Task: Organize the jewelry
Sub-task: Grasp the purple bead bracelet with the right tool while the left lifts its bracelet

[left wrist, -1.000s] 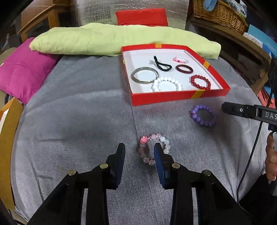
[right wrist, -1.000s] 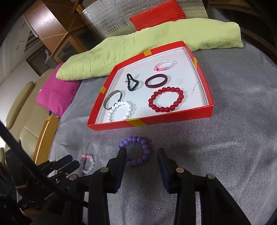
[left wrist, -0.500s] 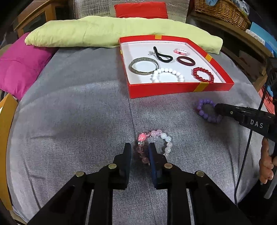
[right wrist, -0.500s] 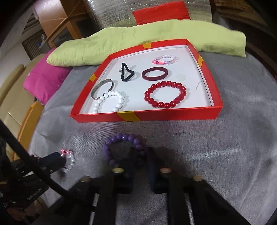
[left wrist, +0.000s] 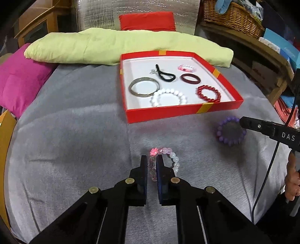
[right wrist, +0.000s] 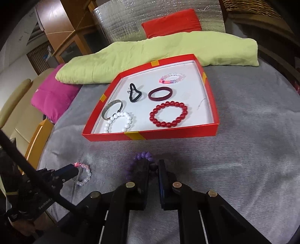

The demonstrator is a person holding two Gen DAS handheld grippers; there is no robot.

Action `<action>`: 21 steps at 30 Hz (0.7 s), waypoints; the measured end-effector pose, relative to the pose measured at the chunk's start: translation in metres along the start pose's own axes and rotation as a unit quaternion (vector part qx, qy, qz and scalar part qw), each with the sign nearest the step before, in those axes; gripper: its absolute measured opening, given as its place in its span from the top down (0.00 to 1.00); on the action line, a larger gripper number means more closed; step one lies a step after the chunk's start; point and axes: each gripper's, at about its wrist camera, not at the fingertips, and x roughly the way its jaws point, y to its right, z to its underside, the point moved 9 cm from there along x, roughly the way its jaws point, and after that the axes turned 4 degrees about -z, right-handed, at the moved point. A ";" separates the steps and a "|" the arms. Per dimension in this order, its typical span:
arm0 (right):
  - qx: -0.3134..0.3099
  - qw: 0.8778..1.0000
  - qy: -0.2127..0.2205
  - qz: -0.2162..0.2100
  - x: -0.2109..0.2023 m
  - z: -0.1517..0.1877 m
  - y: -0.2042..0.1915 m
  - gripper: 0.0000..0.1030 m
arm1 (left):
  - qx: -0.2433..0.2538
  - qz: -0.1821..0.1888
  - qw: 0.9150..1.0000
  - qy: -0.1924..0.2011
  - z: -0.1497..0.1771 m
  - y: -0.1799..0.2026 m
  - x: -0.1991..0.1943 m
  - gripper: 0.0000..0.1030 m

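On the grey cloth lies a pink and white bead bracelet [left wrist: 173, 159]. My left gripper [left wrist: 151, 159] is closing its jaws on the bracelet's left side, and the pads press the beads. The purple bead bracelet [right wrist: 142, 155] lies in front of the red box [right wrist: 168, 134]. My right gripper [right wrist: 153, 165] is shut on its near right part. The left wrist view shows the right gripper [left wrist: 243, 123] from the side at the purple bracelet [left wrist: 221, 135]. The box [left wrist: 180, 112] holds a silver bangle [left wrist: 143, 87], a white bead bracelet [left wrist: 168, 97], a red bead bracelet [left wrist: 209, 93] and several other bands.
A long green pillow [left wrist: 112, 45] lies behind the box, with a magenta cushion [left wrist: 20, 78] at the left and a red cushion [left wrist: 147, 20] beyond. A wicker basket [left wrist: 232, 16] stands on a shelf at the right. A hand [left wrist: 292, 180] and cable show at the right edge.
Both grippers' jaws have come together: the left around the pink and white bracelet, the right around the purple one. The right gripper came up to the purple bracelet.
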 end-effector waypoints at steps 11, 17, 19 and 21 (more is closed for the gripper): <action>0.022 1.000 0.001 0.009 -0.015 0.001 0.031 0.91 | 0.008 0.017 1.000 0.012 -0.013 0.026 0.006 0.92; 0.034 0.999 -0.020 0.022 -0.008 0.008 0.044 0.91 | 0.015 0.000 1.000 -0.012 -0.007 0.029 0.022 0.92; 0.032 0.999 -0.025 0.026 -0.005 0.010 0.045 0.91 | 0.016 -0.008 1.000 -0.014 -0.007 0.029 0.025 0.92; 0.029 0.999 -0.030 0.031 -0.003 0.012 0.045 0.90 | 0.017 -0.007 1.000 -0.014 -0.007 0.029 0.026 0.92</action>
